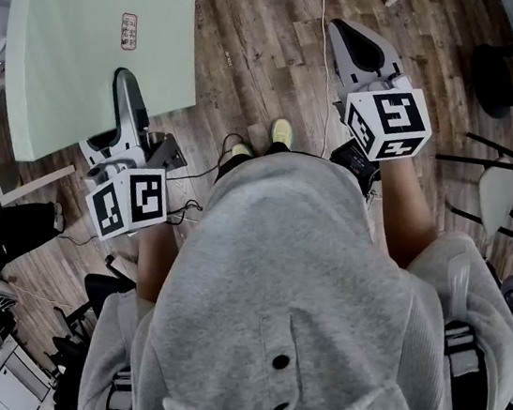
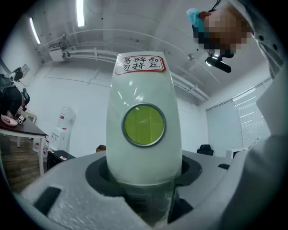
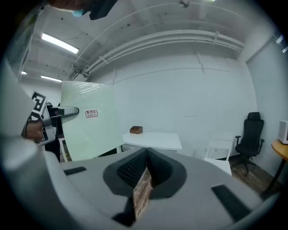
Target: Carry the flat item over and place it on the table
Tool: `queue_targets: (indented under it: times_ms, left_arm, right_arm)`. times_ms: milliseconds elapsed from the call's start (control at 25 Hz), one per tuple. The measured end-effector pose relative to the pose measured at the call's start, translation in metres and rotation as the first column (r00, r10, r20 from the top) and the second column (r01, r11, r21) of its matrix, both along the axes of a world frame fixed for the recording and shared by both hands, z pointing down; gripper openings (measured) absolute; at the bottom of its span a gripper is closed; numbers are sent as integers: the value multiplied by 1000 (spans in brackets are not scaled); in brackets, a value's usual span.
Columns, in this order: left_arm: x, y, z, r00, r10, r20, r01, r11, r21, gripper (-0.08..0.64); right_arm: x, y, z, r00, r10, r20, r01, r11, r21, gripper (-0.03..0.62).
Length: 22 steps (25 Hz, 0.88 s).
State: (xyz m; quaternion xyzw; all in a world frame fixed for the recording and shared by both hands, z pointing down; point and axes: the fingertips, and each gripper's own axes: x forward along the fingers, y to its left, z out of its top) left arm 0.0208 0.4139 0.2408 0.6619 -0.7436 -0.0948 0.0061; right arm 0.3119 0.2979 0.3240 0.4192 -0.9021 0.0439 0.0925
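Head view: large pale-green flat panel, red-bordered label; probably brittle, slick; left fingers grasp its edge, right fingers clenched empty

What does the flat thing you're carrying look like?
Look down at the wooden floor in the head view; over its left side hangs a big pale green sheet, clamped at its edge by the left gripper. It is the only wide, thin panel, with a small red-printed sticker on it.

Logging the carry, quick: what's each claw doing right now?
Left claw: closed on the pale green panel.
Right claw: closed, empty.
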Motion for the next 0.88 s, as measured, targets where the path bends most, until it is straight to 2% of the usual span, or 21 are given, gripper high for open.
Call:
queue_targets:
  times_ms: [440,640,880]
  left_arm:
    - [32,-25,5,993,-25,112,31,998,-52,275]
    - [39,-29,6,991,-32,129,38,998,-45,275]
    - [39,-27,6,987,-58,153,63,997,-33,275]
  right_arm:
    - [21,-22,-4,999,-1,47,1,1000,4,25]
    - [24,-28,-3,994,-20,111,22,1000,-12,25]
    - [20,-29,-2,990,-37,133,41,999,-23,25]
